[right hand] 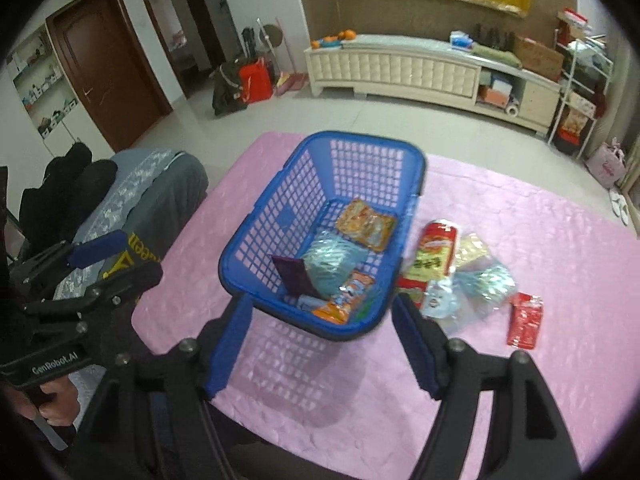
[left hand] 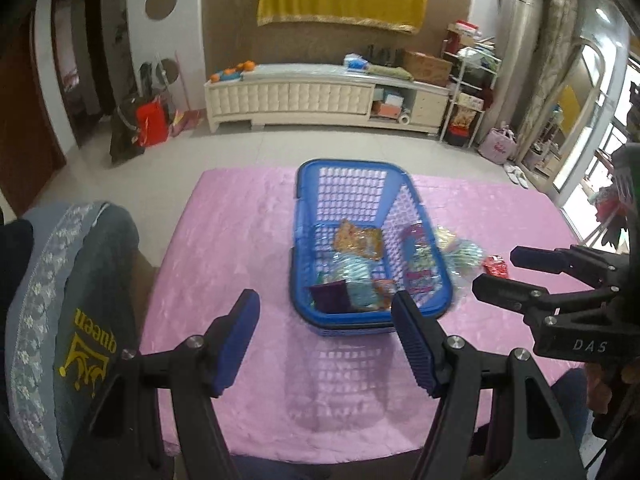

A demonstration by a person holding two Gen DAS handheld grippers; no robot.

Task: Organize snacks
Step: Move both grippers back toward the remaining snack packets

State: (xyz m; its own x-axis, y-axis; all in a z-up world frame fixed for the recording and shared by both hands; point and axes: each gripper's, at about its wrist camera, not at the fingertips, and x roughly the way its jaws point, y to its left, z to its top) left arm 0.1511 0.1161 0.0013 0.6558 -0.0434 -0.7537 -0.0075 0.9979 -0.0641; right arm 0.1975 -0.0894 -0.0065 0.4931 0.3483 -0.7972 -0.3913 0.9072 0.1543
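Observation:
A blue plastic basket (left hand: 424, 232) (right hand: 276, 208) stands on the pink tablecloth (left hand: 240, 240) (right hand: 520, 360) and holds several snack packets, among them an orange one (right hand: 366, 222) and a purple one (right hand: 292, 276). To its right on the cloth lie a red-and-yellow packet (right hand: 434, 254), a clear bluish bag (right hand: 486, 282) and a small red packet (right hand: 526, 320) (left hand: 496, 266). My left gripper (left hand: 326, 340) is open and empty, just short of the basket's near end. My right gripper (right hand: 320, 344) is open and empty, near the basket's near right corner.
A chair with a grey-blue "queen" cover (left hand: 68, 320) (right hand: 152, 200) stands at the table's left edge. A white TV cabinet (left hand: 320, 96) lines the far wall. The right gripper shows in the left wrist view (left hand: 496, 272); the left gripper shows in the right wrist view (right hand: 116, 260).

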